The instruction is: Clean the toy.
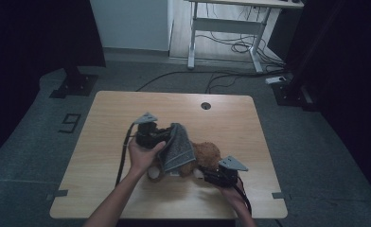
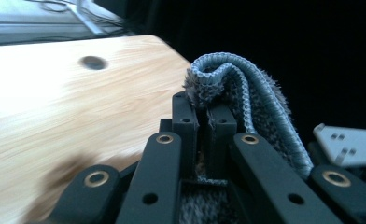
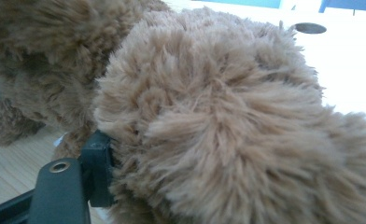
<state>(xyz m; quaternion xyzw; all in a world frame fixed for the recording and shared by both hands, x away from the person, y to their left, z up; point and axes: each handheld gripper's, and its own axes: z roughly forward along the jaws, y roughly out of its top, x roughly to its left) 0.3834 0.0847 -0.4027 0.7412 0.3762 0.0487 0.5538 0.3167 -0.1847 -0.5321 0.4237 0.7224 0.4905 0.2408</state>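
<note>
Here, the left gripper (image 1: 161,138) is clamped on a fold of a grey knitted cloth (image 1: 176,147), lifted just above the tabletop (image 1: 103,142). In the left gripper view its two black jaws stand almost together with the ribbed edge of the cloth (image 2: 237,88) pinched between them, the fabric looping over the top and hanging down at about 4 o'clock of the jaws. In the high view the cloth drapes over the left part of a brown plush toy (image 1: 207,155), which lies near the tabletop's centre, toward the person's edge. The right gripper (image 1: 206,173) sits at about 5 o'clock of the toy, pushed into its fur. In the right gripper view one black jaw shows at lower left, pressed against the plush toy (image 3: 218,121), and the other is hidden behind the fur, so whether this gripper actually clasps the toy cannot be told. A round cable hole (image 1: 206,105) lies at the tabletop's 12 o'clock edge, well apart from both grippers.
</note>
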